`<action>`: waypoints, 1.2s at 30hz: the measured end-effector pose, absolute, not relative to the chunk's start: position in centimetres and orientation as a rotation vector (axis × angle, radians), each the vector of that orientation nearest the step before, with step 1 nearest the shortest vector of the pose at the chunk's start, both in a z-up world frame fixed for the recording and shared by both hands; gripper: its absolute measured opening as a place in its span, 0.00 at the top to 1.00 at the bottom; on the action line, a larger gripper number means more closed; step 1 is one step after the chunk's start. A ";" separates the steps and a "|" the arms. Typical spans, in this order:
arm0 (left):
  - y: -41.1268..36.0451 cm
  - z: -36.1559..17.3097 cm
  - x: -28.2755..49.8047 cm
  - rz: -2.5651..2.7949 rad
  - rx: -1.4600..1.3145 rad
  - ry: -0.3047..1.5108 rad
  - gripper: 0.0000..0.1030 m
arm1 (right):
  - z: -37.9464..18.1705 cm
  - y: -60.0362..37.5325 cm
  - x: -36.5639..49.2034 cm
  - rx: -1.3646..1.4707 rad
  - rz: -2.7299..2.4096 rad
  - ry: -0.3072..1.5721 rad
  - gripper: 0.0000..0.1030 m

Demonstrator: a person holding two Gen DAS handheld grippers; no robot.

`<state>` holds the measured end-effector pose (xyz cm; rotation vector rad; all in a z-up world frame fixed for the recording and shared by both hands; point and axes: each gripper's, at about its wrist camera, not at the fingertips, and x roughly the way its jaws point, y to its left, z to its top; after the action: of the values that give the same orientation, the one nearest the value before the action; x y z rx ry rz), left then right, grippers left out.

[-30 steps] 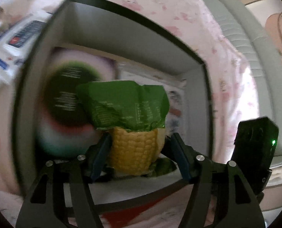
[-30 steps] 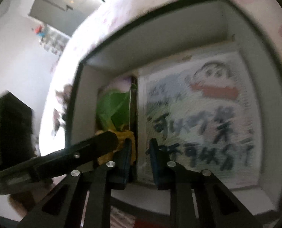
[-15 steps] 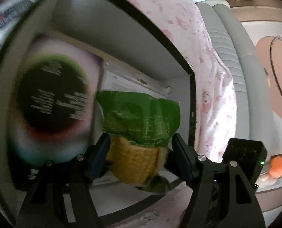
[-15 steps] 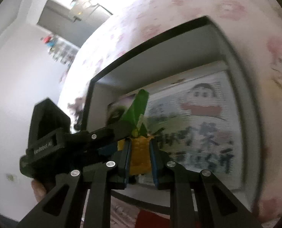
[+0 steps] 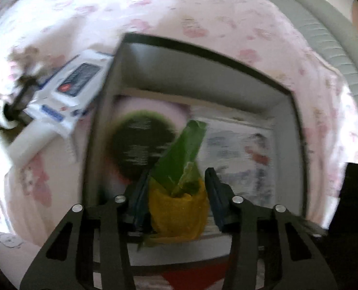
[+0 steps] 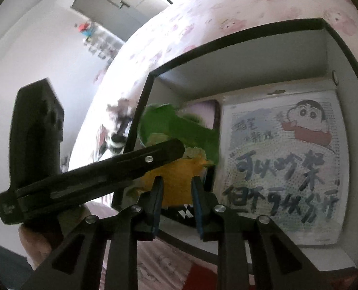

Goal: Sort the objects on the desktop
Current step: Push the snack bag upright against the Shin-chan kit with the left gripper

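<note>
My left gripper (image 5: 176, 200) is shut on a toy corn cob (image 5: 177, 209), yellow with green husk leaves, held over the near left part of an open black-rimmed box (image 5: 203, 50). In the right wrist view the corn (image 6: 176, 183) shows beyond my right gripper (image 6: 176, 207), whose jaws stand slightly apart with nothing between the pads. The left gripper's finger (image 6: 121, 166) crosses that view from the left. In the box lie a pink booklet with a dark round print (image 5: 140, 145) and a cartoon-boy picture card (image 6: 287, 174).
The box rests on a pink flowered cloth (image 5: 154, 12). A white and blue packet (image 5: 70, 89) lies left of the box on the cloth. A grey cushioned edge (image 5: 323, 31) runs along the far right. A red patch (image 5: 191, 275) shows at the box's near edge.
The left gripper has turned the corn so its leaves stand edge-on and has pulled back from the box. The right gripper has backed away, showing more of the box.
</note>
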<state>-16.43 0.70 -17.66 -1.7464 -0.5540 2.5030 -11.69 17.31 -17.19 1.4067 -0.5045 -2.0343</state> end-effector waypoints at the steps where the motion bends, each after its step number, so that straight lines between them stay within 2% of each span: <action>1: 0.2 -18.1 -16.1 2.489 -1.745 -0.583 0.58 | -17.1 17.6 -11.7 1.407 -2.047 -0.519 0.80; 3: -0.6 -18.3 -15.4 2.475 -1.735 -0.594 0.58 | -17.4 18.5 -12.0 1.436 -2.075 -0.549 0.79; 6: -0.2 -18.2 -15.7 2.477 -1.753 -0.561 0.57 | -18.5 18.8 -12.5 1.512 -2.142 -0.520 0.79; 10: -0.4 -17.2 -15.0 2.476 -1.737 -0.604 0.57 | -20.0 17.3 -12.7 1.571 -2.088 -0.484 0.79; 14: -0.6 -15.8 -13.9 2.560 -1.710 -0.515 0.50 | -20.6 16.0 -12.7 1.591 -2.091 -0.411 0.79; 17: -0.5 -16.5 -14.0 2.459 -1.733 -0.549 0.50 | -21.1 15.2 -12.9 1.601 -2.055 -0.407 0.77; 21: 0.0 -17.1 -14.2 2.515 -1.790 -0.482 0.49 | -21.3 14.7 -12.9 1.606 -2.052 -0.385 0.74; 24: -0.3 -16.7 -14.0 2.487 -1.774 -0.556 0.49 | -20.8 15.4 -12.6 1.588 -2.090 -0.394 0.74; 27: 0.1 -15.7 -13.7 2.504 -1.753 -0.471 0.47 | -20.2 15.8 -12.5 1.569 -2.082 -0.444 0.74; 32: -0.6 -17.8 -14.3 2.419 -1.855 -0.544 0.47 | -19.9 15.0 -12.3 1.556 -1.998 -0.429 0.73; 36: 0.2 -18.5 -14.2 2.453 -1.863 -0.490 0.44 | -20.3 14.2 -12.1 1.574 -2.010 -0.364 0.73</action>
<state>-14.22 0.21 -18.49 -1.8628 -0.4896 2.4527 -12.13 14.17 -20.34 1.5738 -0.3642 -2.0099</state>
